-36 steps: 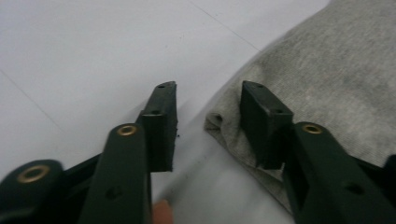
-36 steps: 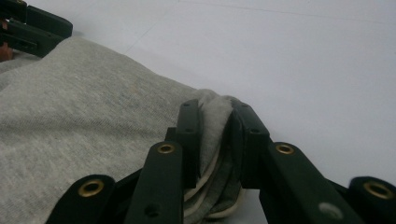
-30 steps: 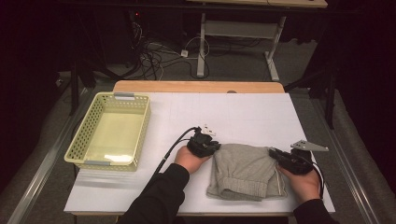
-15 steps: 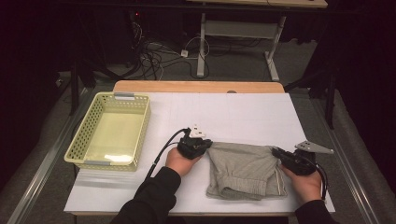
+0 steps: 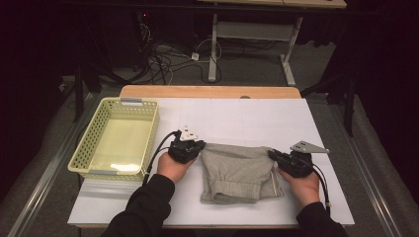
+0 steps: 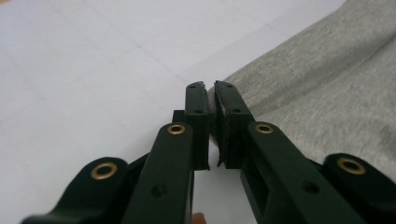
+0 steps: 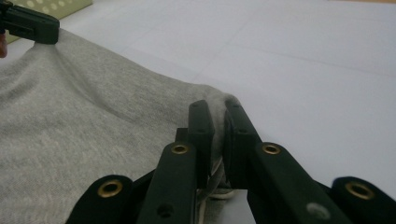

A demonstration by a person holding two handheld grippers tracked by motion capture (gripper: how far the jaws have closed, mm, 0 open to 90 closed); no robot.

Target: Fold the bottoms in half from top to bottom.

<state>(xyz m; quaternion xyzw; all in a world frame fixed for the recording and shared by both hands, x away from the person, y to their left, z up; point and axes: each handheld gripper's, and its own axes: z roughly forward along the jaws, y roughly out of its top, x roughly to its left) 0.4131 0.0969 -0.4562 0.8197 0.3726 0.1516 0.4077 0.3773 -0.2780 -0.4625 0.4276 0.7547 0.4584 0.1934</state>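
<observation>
**A:** High view first: where do you have the grey garment?

**B:** You have it lying on the white table, toward the near edge and somewhat right of the middle. Its far edge is stretched between your two grippers, and the folded lower part lies flat closer to you.

**A:** What is your left gripper doing?

**B:** It sits at the garment's far left corner. In the left gripper view your jaws are pressed together on a fold of the grey cloth, pinching it at the very tips.

**A:** And your right gripper?

**B:** It is at the far right corner, doing the same. In the right gripper view a ridge of fabric is clamped between your jaws, and your left gripper shows at the upper left, holding the opposite corner.

**A:** Anything else on the table?

**B:** A yellow basket stands at the left edge, well apart from the garment.
</observation>
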